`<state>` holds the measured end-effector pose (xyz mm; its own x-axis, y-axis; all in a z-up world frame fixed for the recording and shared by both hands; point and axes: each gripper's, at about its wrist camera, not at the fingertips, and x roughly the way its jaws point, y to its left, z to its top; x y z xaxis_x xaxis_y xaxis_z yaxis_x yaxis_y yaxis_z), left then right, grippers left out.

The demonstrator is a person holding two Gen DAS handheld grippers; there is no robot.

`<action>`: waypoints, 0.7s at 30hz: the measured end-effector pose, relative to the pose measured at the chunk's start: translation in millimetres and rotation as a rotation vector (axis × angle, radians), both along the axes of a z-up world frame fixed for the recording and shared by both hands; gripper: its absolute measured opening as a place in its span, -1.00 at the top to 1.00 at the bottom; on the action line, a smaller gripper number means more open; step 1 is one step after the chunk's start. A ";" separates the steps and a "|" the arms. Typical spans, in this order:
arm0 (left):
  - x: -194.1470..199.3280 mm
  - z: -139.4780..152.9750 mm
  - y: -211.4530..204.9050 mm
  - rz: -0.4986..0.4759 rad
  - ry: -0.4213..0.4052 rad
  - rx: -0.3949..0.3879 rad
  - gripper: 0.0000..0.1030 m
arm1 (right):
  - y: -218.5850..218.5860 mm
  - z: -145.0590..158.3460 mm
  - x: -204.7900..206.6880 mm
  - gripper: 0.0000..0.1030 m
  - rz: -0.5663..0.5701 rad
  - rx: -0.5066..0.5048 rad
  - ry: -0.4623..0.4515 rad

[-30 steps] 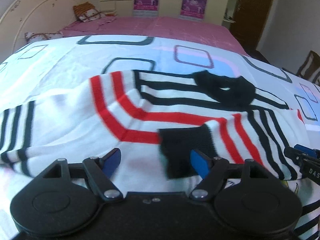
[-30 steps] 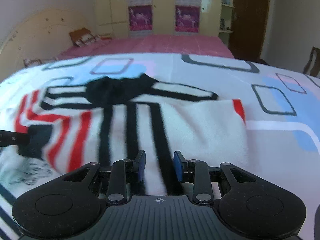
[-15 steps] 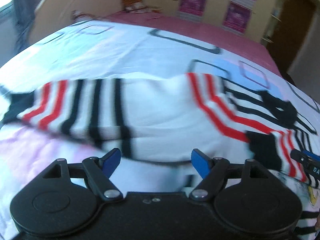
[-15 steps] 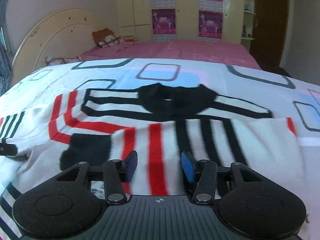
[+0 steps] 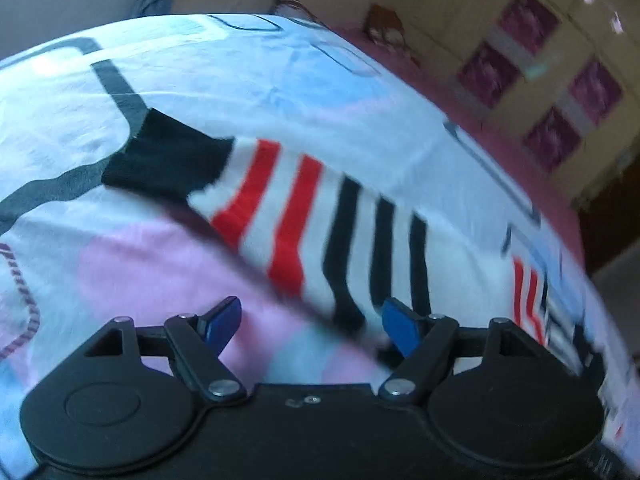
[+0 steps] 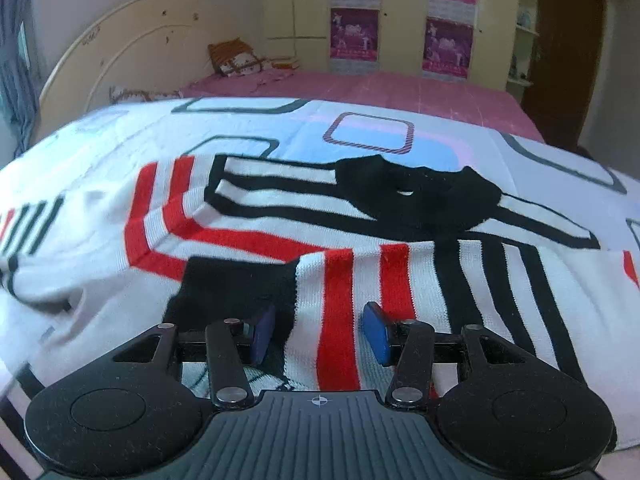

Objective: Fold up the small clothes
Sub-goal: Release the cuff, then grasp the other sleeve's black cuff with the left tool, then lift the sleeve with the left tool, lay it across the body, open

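Observation:
A small white sweater (image 6: 280,216) with red and black stripes and a black collar (image 6: 416,196) lies on the bed. One sleeve is folded across its chest, its black cuff (image 6: 236,288) just ahead of my right gripper (image 6: 318,334), which is open and empty over the folded sleeve. The other sleeve (image 5: 320,224) stretches out flat to the side, ending in a black cuff (image 5: 164,160). My left gripper (image 5: 312,322) is open and empty, low over that sleeve near the striped part.
The sweater lies on a white bedsheet (image 6: 372,140) printed with rounded squares, over a pink cover (image 6: 384,88). A curved headboard (image 6: 120,60) and pillows (image 6: 240,60) are at the far left. Wardrobe doors with purple posters (image 6: 354,32) stand behind.
My left gripper swung left from the folded sleeve to the outstretched sleeve. My right gripper moved left over the folded sleeve and opened wider.

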<state>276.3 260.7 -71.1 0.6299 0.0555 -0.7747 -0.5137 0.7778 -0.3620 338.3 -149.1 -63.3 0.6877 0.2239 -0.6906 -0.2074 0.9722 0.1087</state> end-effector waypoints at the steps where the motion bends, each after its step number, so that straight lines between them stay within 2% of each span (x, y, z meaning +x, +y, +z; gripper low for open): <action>1: 3.7 -2.0 7.5 0.023 -0.016 -0.017 -0.44 | 0.1 2.2 -1.9 0.05 -0.006 -0.005 -0.014; 2: 7.0 -5.0 13.5 0.041 -0.027 -0.031 -0.37 | 1.6 3.0 -2.9 0.05 -0.008 -0.020 -0.022; 4: 9.2 -9.4 26.2 0.071 -0.055 -0.045 -0.08 | 5.1 -1.6 -1.1 0.05 -0.002 -0.042 0.000; 6: 12.7 -12.3 35.8 0.097 -0.063 -0.033 0.43 | 6.0 -7.1 -1.3 0.05 -0.010 -0.039 0.011; 8: 11.6 -16.9 45.9 0.133 -0.069 -0.037 0.71 | 6.9 -5.8 -2.0 0.05 -0.014 -0.046 0.008; 11: 10.5 -19.3 47.4 0.123 -0.089 -0.023 0.79 | 5.8 -0.3 -4.6 0.05 -0.033 -0.017 -0.014; 14: 7.6 -14.4 40.6 0.114 -0.106 0.010 0.87 | 11.5 -11.0 -2.9 0.06 -0.013 -0.060 0.001; 18: 5.4 5.1 27.8 0.073 -0.176 0.057 0.88 | 6.1 -3.7 -2.7 0.06 -0.035 -0.018 0.001; 21: 6.7 27.3 8.1 -0.002 -0.229 0.091 0.88 | 7.1 -11.2 -4.0 0.06 -0.021 -0.042 0.004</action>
